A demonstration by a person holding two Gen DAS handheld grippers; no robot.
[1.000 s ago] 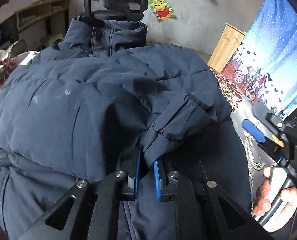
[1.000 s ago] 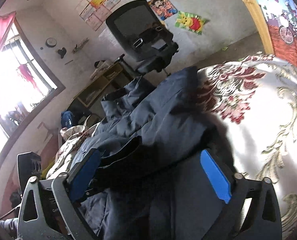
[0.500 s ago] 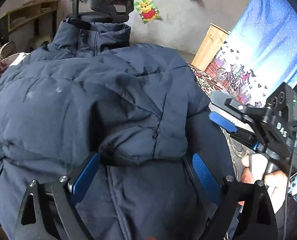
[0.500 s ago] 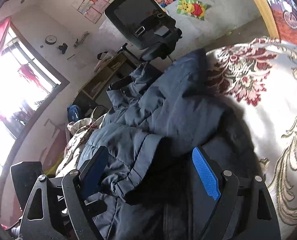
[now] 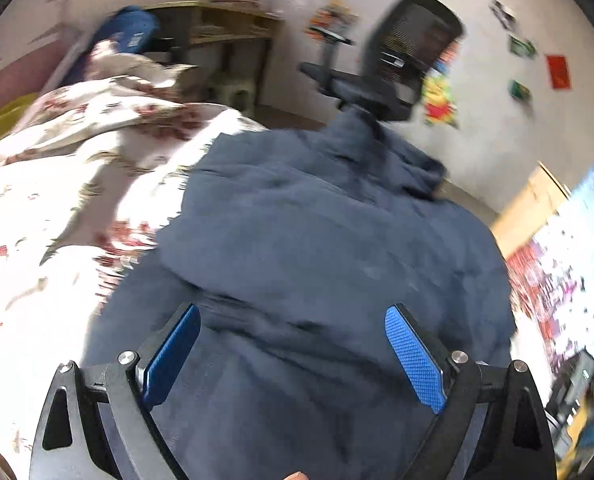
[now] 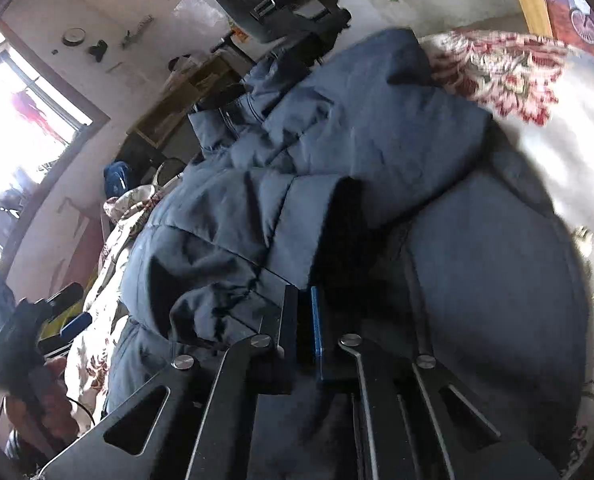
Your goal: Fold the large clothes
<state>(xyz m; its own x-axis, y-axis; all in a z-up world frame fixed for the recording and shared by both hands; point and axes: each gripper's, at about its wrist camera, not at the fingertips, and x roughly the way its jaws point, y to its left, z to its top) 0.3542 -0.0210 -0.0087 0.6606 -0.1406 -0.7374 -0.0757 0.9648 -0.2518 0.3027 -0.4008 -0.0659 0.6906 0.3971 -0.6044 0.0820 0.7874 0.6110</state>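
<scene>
A dark navy padded jacket (image 5: pixel 317 240) lies spread on a floral bedspread, collar toward the far office chair. My left gripper (image 5: pixel 293 344) hangs open over the jacket's lower part, nothing between its blue pads; the left wrist view is motion-blurred. In the right wrist view the jacket (image 6: pixel 377 140) has a sleeve folded across its body, the cuff (image 6: pixel 309 224) pointing at me. My right gripper (image 6: pixel 305 300) is shut on the cuff's lower edge. The left gripper (image 6: pixel 71 322), in a hand, shows at that view's far left, off the jacket.
The floral bedspread (image 5: pixel 57 200) extends left of the jacket and also right (image 6: pixel 557 140). A black office chair (image 5: pixel 397 64) and a wooden shelf (image 5: pixel 225 28) stand beyond the bed. A bright window (image 6: pixel 17 140) is at left, a patterned blue curtain (image 5: pixel 577 260) at right.
My left gripper let go of the sleeve cuff, opened wide and swung left over the jacket. My right gripper moved in on the dropped cuff and shut on its edge.
</scene>
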